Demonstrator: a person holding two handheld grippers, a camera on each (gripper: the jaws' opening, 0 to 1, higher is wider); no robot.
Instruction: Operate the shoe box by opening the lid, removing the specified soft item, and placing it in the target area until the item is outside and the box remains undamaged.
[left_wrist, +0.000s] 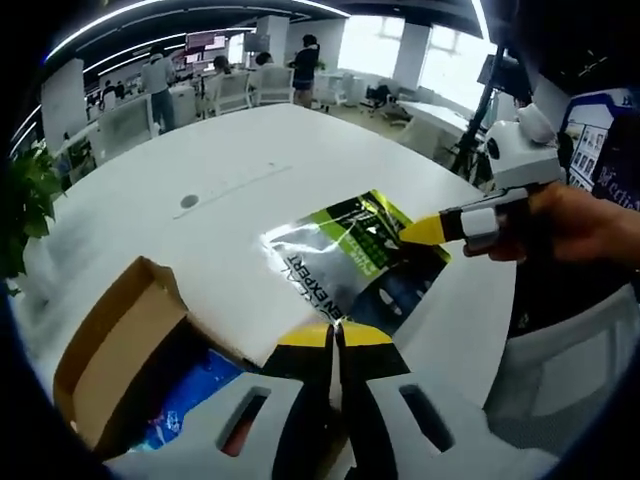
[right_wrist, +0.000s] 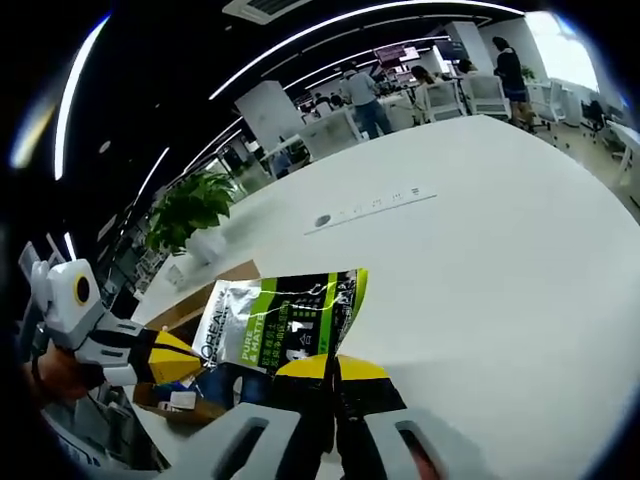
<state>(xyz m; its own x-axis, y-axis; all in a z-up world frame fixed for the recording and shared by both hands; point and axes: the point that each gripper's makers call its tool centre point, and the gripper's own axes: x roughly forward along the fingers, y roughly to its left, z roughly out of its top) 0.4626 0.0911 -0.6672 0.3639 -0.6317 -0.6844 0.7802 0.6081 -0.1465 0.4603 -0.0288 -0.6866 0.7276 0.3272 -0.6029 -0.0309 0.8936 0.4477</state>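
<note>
A soft foil pouch (left_wrist: 350, 255), silver, green and black with printed text, is held over the white table (left_wrist: 250, 160) just right of the open cardboard shoe box (left_wrist: 115, 345). My left gripper (left_wrist: 337, 335) is shut on the pouch's near corner. The right gripper (left_wrist: 425, 230) comes in from the right and pinches the pouch's far edge. In the right gripper view the pouch (right_wrist: 280, 325) hangs in front of the box (right_wrist: 185, 305); my right gripper (right_wrist: 335, 368) is shut on its lower edge, and the left gripper (right_wrist: 180, 362) holds its left corner. A blue packet (left_wrist: 190, 395) lies inside the box.
The round white table (right_wrist: 500, 260) has a grey cable port (left_wrist: 189, 201) near its middle. A potted plant (right_wrist: 190, 210) stands at the table's edge. Several people and chairs (left_wrist: 230, 85) are far behind. A hand (left_wrist: 580, 225) holds the right gripper.
</note>
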